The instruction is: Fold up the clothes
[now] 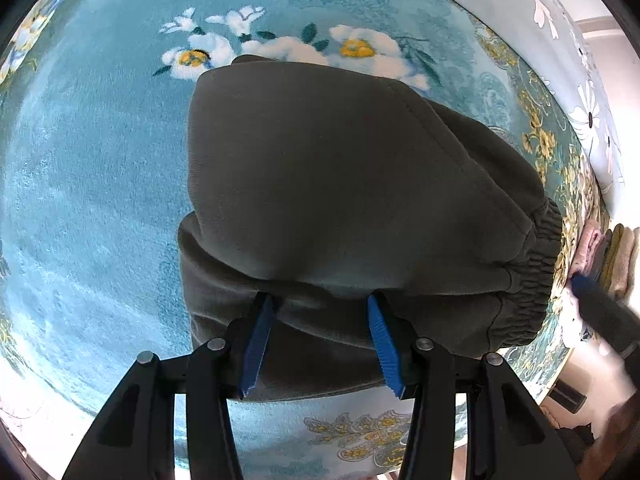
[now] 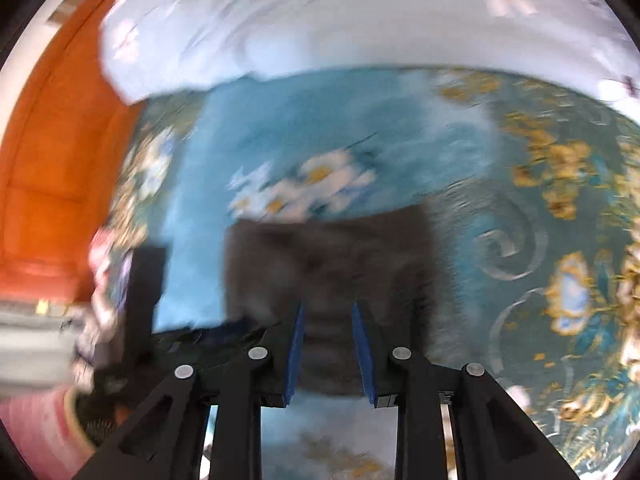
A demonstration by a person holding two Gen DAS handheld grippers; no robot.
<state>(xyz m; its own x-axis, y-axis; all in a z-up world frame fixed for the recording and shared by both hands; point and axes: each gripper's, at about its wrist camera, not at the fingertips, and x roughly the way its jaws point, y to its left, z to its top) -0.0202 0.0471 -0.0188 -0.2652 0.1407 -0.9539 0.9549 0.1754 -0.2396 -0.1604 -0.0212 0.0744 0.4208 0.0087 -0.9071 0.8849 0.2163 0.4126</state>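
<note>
A dark grey garment [image 1: 352, 200], folded into a thick bundle with an elastic waistband at its right side, lies on a blue floral blanket [image 1: 100, 160]. My left gripper [image 1: 320, 304] is open at the bundle's near edge, its blue pads either side of the fold, not clamped. In the blurred right wrist view the same garment [image 2: 328, 256] lies ahead. My right gripper [image 2: 328, 312] is open, its blue pads over the garment's near edge. The right gripper also shows at the far right of the left wrist view [image 1: 600, 304].
A pale floral quilt [image 2: 320, 20] lies along the blanket's far side. A stack of folded clothes [image 1: 612, 256] sits at the blanket's right edge. An orange wooden panel [image 2: 52, 140] stands to the left. The left gripper's black body [image 2: 144, 296] is at the left.
</note>
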